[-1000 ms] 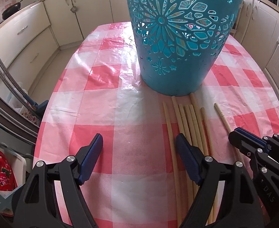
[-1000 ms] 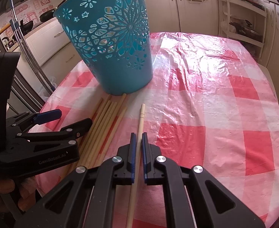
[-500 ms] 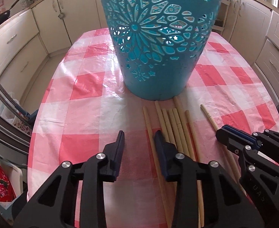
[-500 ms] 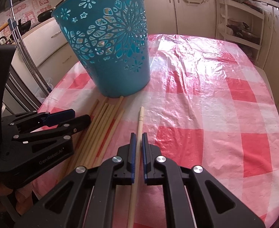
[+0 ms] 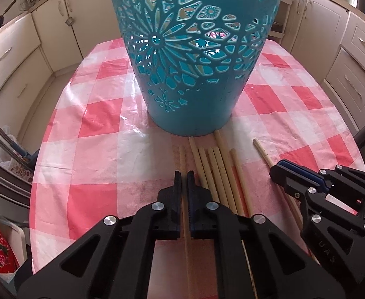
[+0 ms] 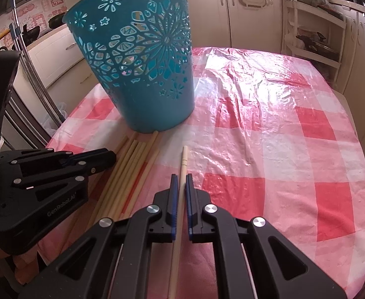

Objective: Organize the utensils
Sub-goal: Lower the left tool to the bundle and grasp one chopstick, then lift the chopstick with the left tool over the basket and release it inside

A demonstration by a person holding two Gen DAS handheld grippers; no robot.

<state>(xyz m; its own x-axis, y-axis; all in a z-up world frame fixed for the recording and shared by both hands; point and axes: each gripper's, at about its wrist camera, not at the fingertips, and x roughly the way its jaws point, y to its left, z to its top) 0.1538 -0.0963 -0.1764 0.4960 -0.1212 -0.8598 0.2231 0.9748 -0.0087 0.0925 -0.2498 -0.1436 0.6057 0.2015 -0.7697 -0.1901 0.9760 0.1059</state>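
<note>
A teal cut-out basket (image 5: 195, 62) (image 6: 145, 74) stands upright on the red-checked tablecloth. Several pale wooden chopsticks (image 5: 219, 169) (image 6: 132, 159) lie side by side in front of its base. My left gripper (image 5: 184, 177) (image 6: 107, 155) is closing its jaws, and the pads press on the leftmost chopstick (image 5: 181, 155), which runs back between them. My right gripper (image 6: 181, 178) (image 5: 282, 172) is shut on a single chopstick (image 6: 184, 157) (image 5: 259, 148) that lies apart to the right of the row, tip toward the basket.
The tablecloth (image 6: 269, 137) is wrinkled plastic with bare checked area to the right of the basket. Cream kitchen cabinets (image 5: 20, 69) ring the table. A metal rail (image 6: 30, 69) stands at the left, and a shelf rack (image 6: 314, 32) at the back right.
My left gripper went from wide open to shut, closing on the leftmost chopstick as it shifted slightly toward the basket. The right gripper kept still, holding its chopstick.
</note>
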